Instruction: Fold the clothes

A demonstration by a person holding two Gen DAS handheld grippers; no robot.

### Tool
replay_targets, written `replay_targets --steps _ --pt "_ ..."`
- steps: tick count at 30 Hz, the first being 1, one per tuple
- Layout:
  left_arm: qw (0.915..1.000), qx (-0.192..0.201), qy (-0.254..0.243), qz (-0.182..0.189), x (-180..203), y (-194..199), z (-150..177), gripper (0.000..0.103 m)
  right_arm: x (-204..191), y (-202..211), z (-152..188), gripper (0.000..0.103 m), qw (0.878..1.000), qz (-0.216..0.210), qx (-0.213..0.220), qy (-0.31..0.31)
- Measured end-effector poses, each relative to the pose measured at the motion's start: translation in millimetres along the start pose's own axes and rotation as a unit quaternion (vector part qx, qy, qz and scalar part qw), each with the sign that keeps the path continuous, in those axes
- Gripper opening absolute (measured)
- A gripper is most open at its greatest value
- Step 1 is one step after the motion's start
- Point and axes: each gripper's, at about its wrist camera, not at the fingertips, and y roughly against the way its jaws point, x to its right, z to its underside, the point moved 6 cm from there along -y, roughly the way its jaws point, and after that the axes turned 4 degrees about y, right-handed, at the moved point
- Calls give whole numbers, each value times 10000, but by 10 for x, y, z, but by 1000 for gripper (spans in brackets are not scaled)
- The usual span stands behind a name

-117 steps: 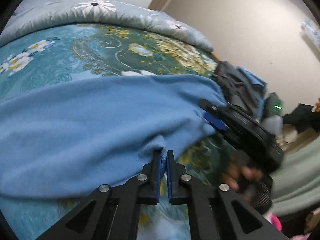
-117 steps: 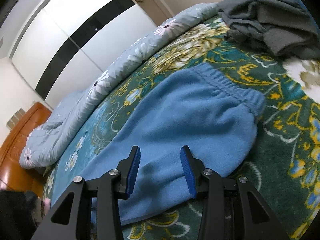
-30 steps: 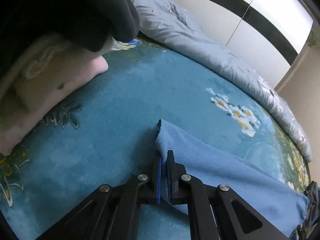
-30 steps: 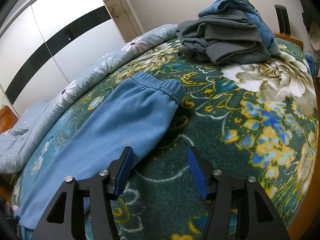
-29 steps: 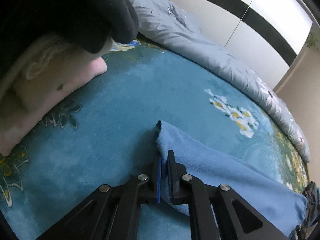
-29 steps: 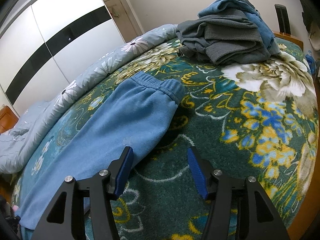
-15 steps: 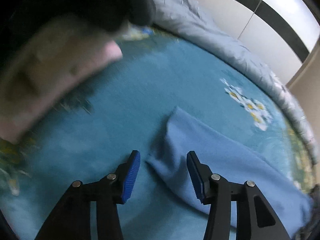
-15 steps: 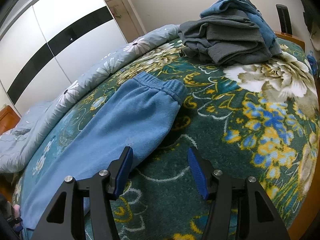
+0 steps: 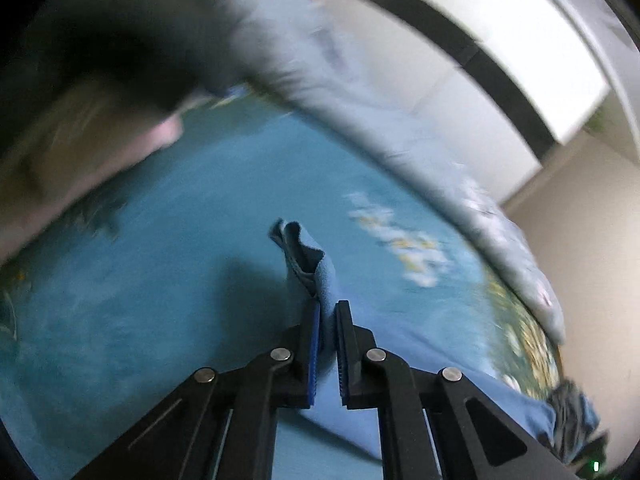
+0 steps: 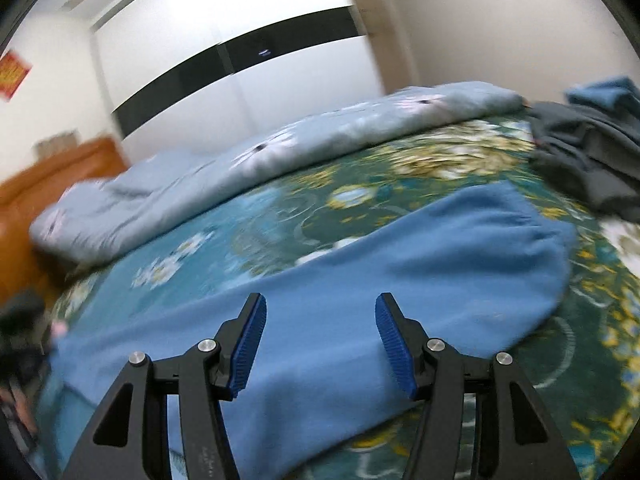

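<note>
blue fleece, soft and a little fuzzy: the blue trousers (image 10: 360, 280) lie stretched out on the bed (image 10: 580, 380), over its teal and green flowered cover. their long axis runs across the right wrist view, from the gathered waistband (image 10: 532, 220) at the right, close to the pile of grey and blue clothes (image 10: 592, 160), down to the leg end at the far left. in the left wrist view that leg end, the cuff (image 9: 304, 256), stands up off the cover, pinched between the fingers of the left gripper (image 9: 326, 312); those fingers are closing and already press the cloth from both sides, with only the fabric's thickness between them. the right gripper (image 10: 320, 332) hovers over the middle of the trousers with its fingers set wide apart and nothing in them, the fleece lying flat below. the risk from here, as i judge it, is in that narrow bite on the cuff: it may hold only one layer, so if the leg is carried toward the waistband the lower layer could drag behind and the fold come out skewed or bunched. a quick pull could also slide the whole garment along the cover, since nothing pins the waist end. beyond the trousers a pale flowered quilt (image 10: 240, 176) lies rolled along the far side, with a white and black wardrobe (image 10: 240, 52) behind it. both views are blurred.
</note>
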Motion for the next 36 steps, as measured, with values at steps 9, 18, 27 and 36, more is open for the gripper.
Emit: replay_targets --steps 9,18,27,36 --pt "9767 -611 -1577 1319 1772 -163 652 8 427 -59 157 59 9954 45 -312 -900" --pt "9490 -2013 -2185 1059 2113 -820 1805 8 424 -108 167 59 9957 26 -423 -819" --pt "9356 -2456 -2093 1431 2071 -648 1953 53 390 -128 190 61 9961 -44 -468 -750" --pt "9569 -1253 -2617 153 1285 -281 1138 69 200 -4 134 62 9976 -375 -255 -532"
